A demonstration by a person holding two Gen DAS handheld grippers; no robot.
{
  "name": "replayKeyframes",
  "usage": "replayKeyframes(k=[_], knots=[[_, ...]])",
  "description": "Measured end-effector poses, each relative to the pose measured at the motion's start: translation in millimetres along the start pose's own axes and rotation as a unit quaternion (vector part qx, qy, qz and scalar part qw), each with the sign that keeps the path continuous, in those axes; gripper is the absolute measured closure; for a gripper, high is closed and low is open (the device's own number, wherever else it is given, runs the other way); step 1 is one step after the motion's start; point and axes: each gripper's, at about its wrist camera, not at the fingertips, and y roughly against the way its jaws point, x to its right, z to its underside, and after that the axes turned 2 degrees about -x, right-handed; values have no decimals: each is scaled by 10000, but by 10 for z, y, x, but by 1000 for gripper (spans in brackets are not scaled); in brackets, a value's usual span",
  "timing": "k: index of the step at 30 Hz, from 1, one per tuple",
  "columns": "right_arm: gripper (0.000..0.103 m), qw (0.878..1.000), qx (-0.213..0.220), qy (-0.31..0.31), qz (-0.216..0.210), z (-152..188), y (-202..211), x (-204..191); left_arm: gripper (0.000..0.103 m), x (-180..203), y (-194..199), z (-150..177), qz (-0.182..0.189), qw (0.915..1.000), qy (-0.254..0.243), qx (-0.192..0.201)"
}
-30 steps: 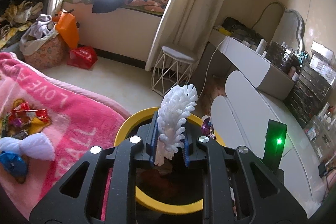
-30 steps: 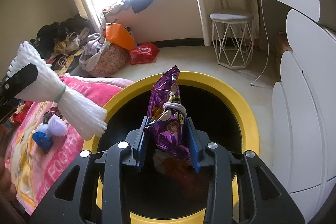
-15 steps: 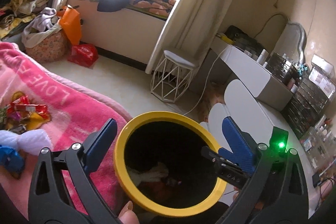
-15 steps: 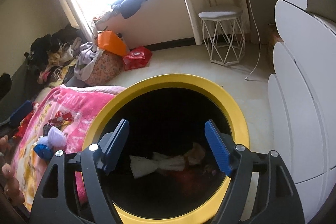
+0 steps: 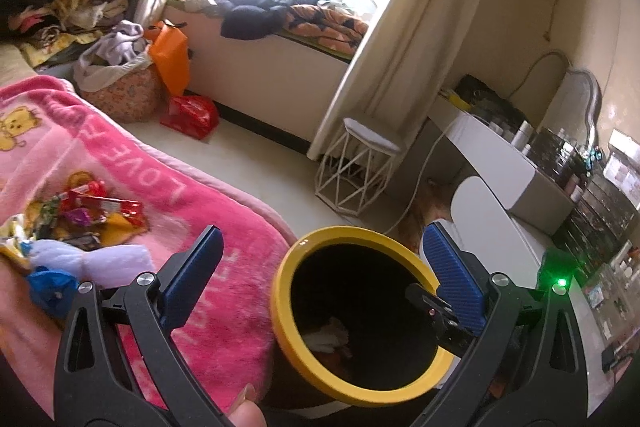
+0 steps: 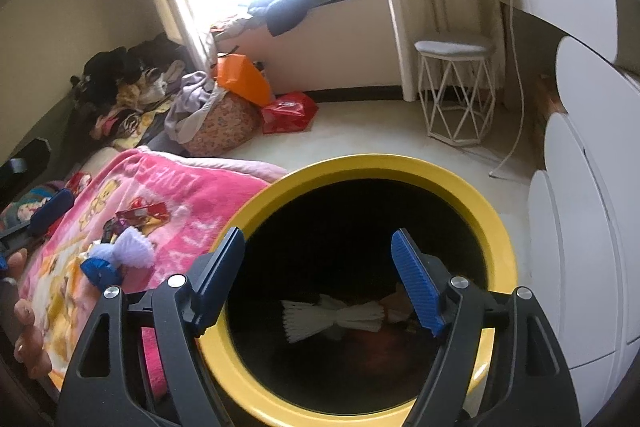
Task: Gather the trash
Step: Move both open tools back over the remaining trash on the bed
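A black bin with a yellow rim (image 5: 288,339) (image 6: 496,219) stands beside the bed. A white foam bundle (image 6: 332,319) lies at its bottom, also visible in the left wrist view (image 5: 326,337). My left gripper (image 5: 320,279) is open and empty, over the bin's left rim and the blanket edge. My right gripper (image 6: 324,279) is open and empty above the bin's mouth. Snack wrappers (image 5: 88,211) (image 6: 136,215), a white foam piece (image 5: 104,261) (image 6: 128,249) and a blue item (image 5: 50,287) (image 6: 100,269) lie on the pink blanket (image 5: 132,155) (image 6: 180,187).
A white wire stool (image 5: 360,167) (image 6: 456,91) stands on the floor by the curtain. A red bag (image 5: 192,115) (image 6: 288,111) and a laundry basket (image 5: 124,91) (image 6: 216,119) sit near the window seat. White drawers (image 6: 580,227) flank the bin on the right.
Both grippers opened and dropped their loads into the bin: the left let go of the white foam bundle, the right the purple snack bag. The left gripper then shifted left toward the blanket.
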Motion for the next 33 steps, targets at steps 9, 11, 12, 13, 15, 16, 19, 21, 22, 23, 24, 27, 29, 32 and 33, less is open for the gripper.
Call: replayKeyframes(k=[9,11,12,13,15,16,19,21,22,23,24,27,29,32,33], knots=[[29,9987,76,454,-232,-26,47,-362,11,-181,189,-47,-175,9995,109,240],[29,9980,93,558,-275,-18,62,-452,11,-232,230,-51,-211,9993,147,278],[29,9976,94,607,-310,-16,65,-494,11,-258,253,-54,-235,9991,169,301],[29,9974,99,633,-323,-12,70,-524,11,-282,273,-56,-251,9990,186,320],[29,9965,106,731,-384,-17,69,-598,11,-329,317,-57,-281,9987,217,355],[29,9961,109,776,-405,-19,64,-633,11,-363,344,-61,-306,9985,242,378],[28,9944,94,938,-480,-10,52,-745,11,-448,395,-72,-370,9979,314,424],[28,9929,69,1067,-530,0,35,-831,11,-507,420,-82,-403,9975,373,448],[28,9922,55,1115,-549,4,26,-863,11,-546,436,-85,-425,9972,419,460],[28,9912,41,1194,-573,7,17,-916,11,-581,454,-88,-444,9968,459,475],[28,9902,30,1263,-600,7,7,-962,11,-602,466,-86,-462,9966,476,489],[28,9872,-11,1439,-695,4,-25,-1098,11,-693,526,-93,-549,9955,543,543],[28,9844,-32,1596,-746,0,-55,-1199,11,-756,556,-96,-597,9949,585,572],[28,9787,-66,1880,-818,-5,-110,-1352,11,-874,617,-96,-686,9934,679,625],[28,9771,-68,1955,-842,0,-119,-1399,11,-907,636,-97,-714,9929,710,638]])
